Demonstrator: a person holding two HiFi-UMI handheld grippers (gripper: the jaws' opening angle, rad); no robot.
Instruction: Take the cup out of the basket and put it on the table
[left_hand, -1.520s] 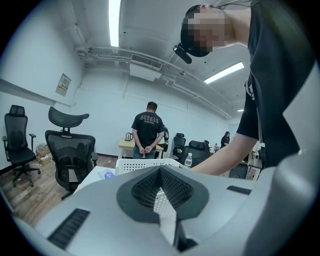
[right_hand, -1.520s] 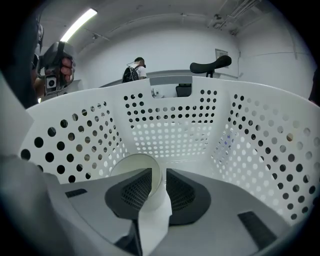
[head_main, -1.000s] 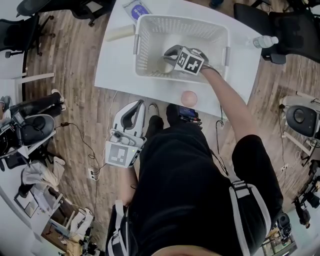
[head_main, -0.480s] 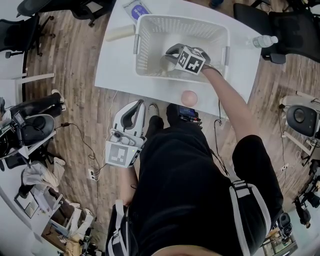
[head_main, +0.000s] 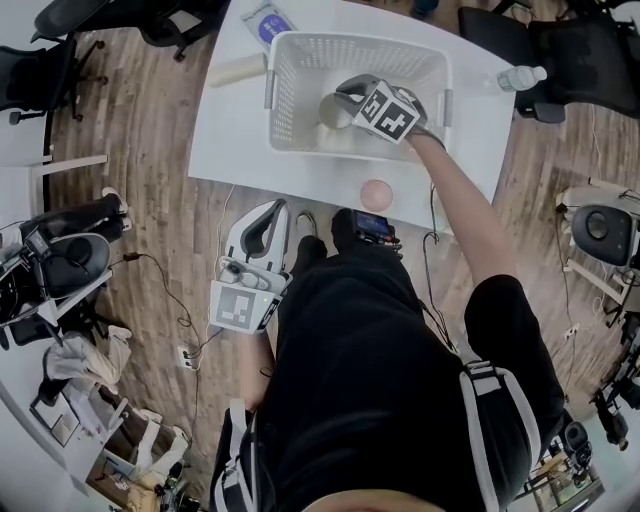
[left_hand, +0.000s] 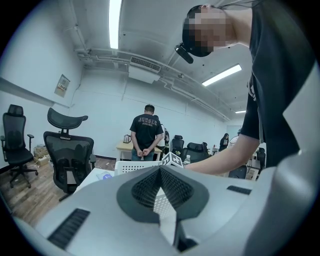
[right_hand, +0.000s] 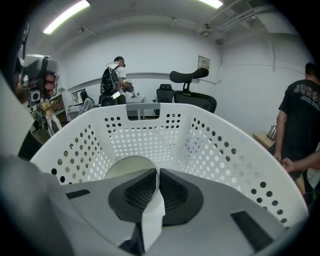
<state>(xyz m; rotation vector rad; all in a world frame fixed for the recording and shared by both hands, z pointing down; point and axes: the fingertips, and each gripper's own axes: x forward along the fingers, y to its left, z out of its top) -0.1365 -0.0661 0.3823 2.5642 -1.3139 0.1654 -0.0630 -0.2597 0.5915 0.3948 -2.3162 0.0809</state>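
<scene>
A white perforated basket (head_main: 290, 70) stands on the white table (head_main: 235, 140). Inside it, my right gripper (head_main: 345, 100) is shut on the rim of a pale cup (head_main: 334, 110). In the right gripper view the cup's thin wall is pinched between the jaws of this gripper (right_hand: 157, 172), with the cup's round mouth (right_hand: 122, 167) to the left and the basket wall (right_hand: 225, 150) all around. My left gripper (head_main: 277, 208) hangs low beside the person, off the table, jaws together and holding nothing. From the left gripper (left_hand: 161, 170), the basket (left_hand: 131, 167) shows just ahead.
A pink ball (head_main: 376, 194) lies on the table's near edge. A beige block (head_main: 238, 68) and a purple packet (head_main: 268, 20) lie left of the basket, a water bottle (head_main: 520, 77) at the right corner. Office chairs (head_main: 60, 30) and a standing person (left_hand: 145, 132) surround the table.
My right gripper has shifted slightly up and toward the basket's far side, with the cup in its jaws. The left gripper has stayed in place.
</scene>
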